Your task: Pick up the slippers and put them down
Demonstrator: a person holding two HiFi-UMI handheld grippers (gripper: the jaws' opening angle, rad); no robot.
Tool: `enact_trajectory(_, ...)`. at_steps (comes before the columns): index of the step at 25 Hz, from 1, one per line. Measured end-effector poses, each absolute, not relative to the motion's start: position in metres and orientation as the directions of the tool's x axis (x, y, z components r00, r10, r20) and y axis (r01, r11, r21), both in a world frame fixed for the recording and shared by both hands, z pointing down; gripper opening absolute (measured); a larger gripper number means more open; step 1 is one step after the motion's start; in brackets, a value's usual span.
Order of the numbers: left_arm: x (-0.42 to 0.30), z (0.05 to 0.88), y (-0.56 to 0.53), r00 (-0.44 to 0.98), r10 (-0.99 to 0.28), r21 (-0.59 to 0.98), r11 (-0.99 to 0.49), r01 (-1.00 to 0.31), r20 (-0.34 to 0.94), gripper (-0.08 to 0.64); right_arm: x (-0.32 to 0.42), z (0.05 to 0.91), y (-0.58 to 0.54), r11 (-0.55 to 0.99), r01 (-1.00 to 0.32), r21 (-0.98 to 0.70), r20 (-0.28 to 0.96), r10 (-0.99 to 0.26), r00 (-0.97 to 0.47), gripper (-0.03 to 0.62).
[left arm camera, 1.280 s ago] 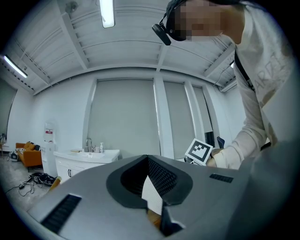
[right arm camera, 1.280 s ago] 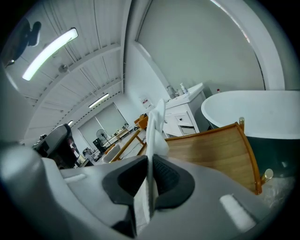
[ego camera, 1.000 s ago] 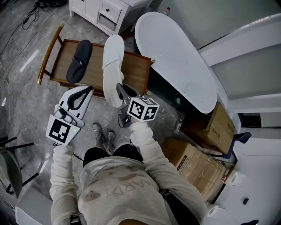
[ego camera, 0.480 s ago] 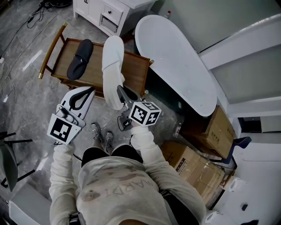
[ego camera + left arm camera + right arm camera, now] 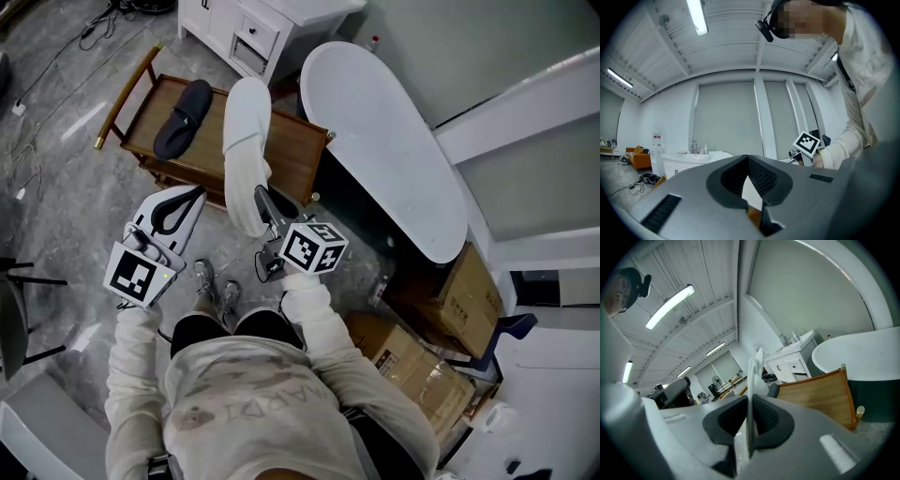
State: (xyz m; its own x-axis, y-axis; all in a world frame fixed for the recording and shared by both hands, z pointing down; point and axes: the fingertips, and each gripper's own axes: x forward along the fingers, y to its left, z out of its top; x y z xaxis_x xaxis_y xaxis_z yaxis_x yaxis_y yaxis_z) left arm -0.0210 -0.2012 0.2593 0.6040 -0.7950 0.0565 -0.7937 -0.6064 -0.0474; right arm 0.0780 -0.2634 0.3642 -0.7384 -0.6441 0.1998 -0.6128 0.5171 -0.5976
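A person's right gripper (image 5: 261, 199) is clamped on the heel end of a white slipper (image 5: 246, 141), holding it in the air with its toe above a low wooden table (image 5: 298, 157). A dark slipper (image 5: 183, 117) lies on the far end of that table, well apart from both grippers. The left gripper (image 5: 190, 197), its jaws drawn together with nothing in them, hangs beside the white slipper. A white bathtub (image 5: 384, 150) stands just beyond the table.

White slipper (image 5: 246, 155) held above wooden bench (image 5: 298, 155), dark slipper (image 5: 183, 119) lying on it
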Motion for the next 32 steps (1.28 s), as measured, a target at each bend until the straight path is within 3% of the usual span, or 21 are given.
enact_trajectory(13, -0.040, 0.260, -0.170, 0.556, -0.830, -0.038, -0.557, -0.829, 0.043, 0.003, 0.053, 0.371, -0.232, 0.575, -0.572, -0.584, 0.197, -0.583, -0.788, 0.046)
enact_trajectory(32, -0.117, 0.290, -0.068, 0.597, -0.796, 0.010, -0.599, -0.801, 0.098, 0.003, -0.021, 0.402, -0.133, 0.513, -0.626, -0.588, 0.251, -0.620, -0.744, 0.044)
